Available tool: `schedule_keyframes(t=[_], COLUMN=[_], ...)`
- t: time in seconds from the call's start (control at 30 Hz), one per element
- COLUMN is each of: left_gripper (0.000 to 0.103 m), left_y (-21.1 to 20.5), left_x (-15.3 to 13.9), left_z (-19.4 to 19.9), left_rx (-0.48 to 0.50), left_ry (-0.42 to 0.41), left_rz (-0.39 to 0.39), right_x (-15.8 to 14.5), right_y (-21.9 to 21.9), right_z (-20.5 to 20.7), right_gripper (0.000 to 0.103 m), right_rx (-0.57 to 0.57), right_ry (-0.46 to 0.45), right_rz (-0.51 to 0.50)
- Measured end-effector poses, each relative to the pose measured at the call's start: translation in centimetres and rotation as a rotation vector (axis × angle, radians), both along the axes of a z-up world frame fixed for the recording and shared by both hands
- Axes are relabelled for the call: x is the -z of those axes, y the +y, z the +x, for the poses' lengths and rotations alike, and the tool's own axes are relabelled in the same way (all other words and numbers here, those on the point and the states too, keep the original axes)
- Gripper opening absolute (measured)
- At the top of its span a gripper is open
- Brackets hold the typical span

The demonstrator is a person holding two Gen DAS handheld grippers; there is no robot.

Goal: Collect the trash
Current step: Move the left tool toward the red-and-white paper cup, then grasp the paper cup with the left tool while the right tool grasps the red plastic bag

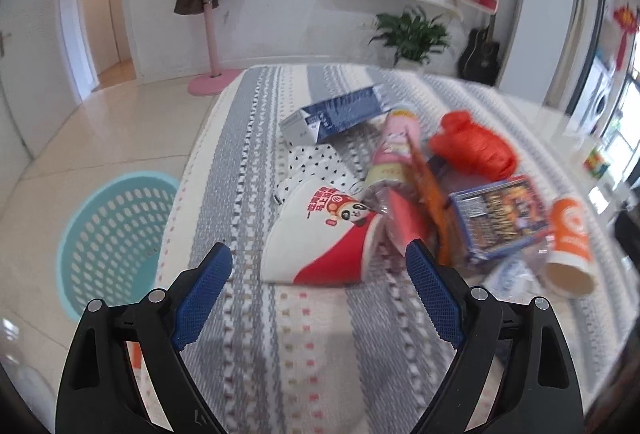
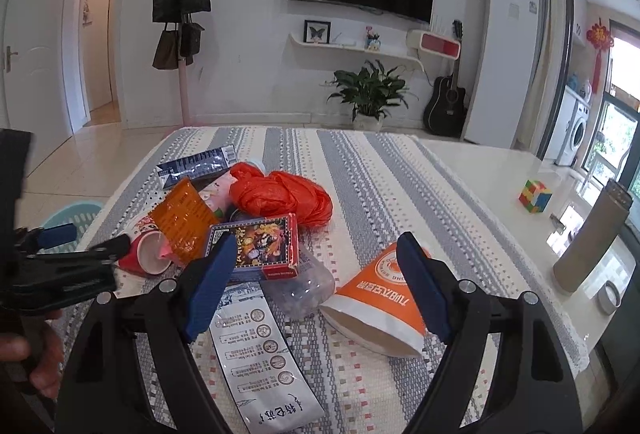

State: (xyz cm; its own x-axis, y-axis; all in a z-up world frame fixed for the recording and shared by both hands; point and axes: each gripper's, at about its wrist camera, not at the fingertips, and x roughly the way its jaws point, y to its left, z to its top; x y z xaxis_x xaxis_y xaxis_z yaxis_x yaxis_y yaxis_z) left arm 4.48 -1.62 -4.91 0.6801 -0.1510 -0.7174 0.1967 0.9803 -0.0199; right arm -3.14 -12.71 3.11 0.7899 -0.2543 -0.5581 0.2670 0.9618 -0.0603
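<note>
You hold both tongs wide open and empty, left gripper (image 1: 319, 252) facing the panda paper cup (image 1: 320, 234), right gripper (image 2: 316, 246) straddling the orange paper cup (image 2: 380, 298), ready for the teal basket (image 1: 116, 242).

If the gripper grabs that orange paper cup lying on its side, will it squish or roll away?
The orange paper cup looks like thin paper and its open mouth is already flattened, so it would probably squish more when pinched. It seems empty, so likely very light. Being flattened, it may slide on the striped tablecloth rather than roll.
</note>
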Motion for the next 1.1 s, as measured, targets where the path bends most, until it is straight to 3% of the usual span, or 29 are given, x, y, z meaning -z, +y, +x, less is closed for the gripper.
schedule_keyframes(t=[0.1, 0.2, 0.33, 0.5, 0.63, 0.7, 0.77, 0.87, 0.97, 1.1], left_gripper=[0.083, 0.076, 0.074, 0.072, 0.080, 0.080, 0.080, 0.078, 0.076, 0.076], left_y=[-1.2, -0.8, 1.7, 6.7, 8.7, 9.2, 9.0, 7.7, 6.7, 4.9], left_x=[1.5, 1.9, 1.9, 1.6, 0.3, 0.3, 0.9, 2.8, 3.4, 3.4], left_z=[1.0, 1.0, 0.3, 0.2, -0.2, 0.8, 2.7, 4.7, 4.8, 5.5], left_rx=[-0.017, -0.019, -0.065, -0.099, -0.054, -0.060, -0.086, -0.116, -0.108, -0.105], left_ry=[0.017, 0.046, 0.044, 0.107, 0.111, 0.148, 0.251, 0.352, 0.334, 0.273], left_rz=[0.090, 0.106, 0.134, -0.003, -0.205, -0.326, -0.412, -0.389, -0.401, -0.292], right_x=[0.3, 0.4, 0.6, 0.8, 0.6, 0.5, 0.0, -1.3, -1.9, -0.7], right_y=[-0.5, -0.7, -0.7, -0.5, -0.7, -0.9, -1.1, -1.1, -1.3, -2.3], right_z=[0.2, 0.3, 0.6, 0.8, 0.9, 1.4, 2.1, 3.6, 5.6, 8.6], right_gripper=[0.077, 0.077, 0.077, 0.077, 0.077, 0.077, 0.078, 0.078, 0.084, 0.085], right_rx=[0.004, -0.010, -0.027, -0.037, -0.040, -0.055, -0.073, -0.142, -0.195, -0.225], right_ry=[0.017, 0.021, 0.037, 0.049, 0.040, 0.042, 0.036, 0.006, 0.003, 0.065], right_rz=[0.019, 0.026, 0.047, 0.069, 0.071, 0.084, 0.081, 0.055, 0.026, 0.077])
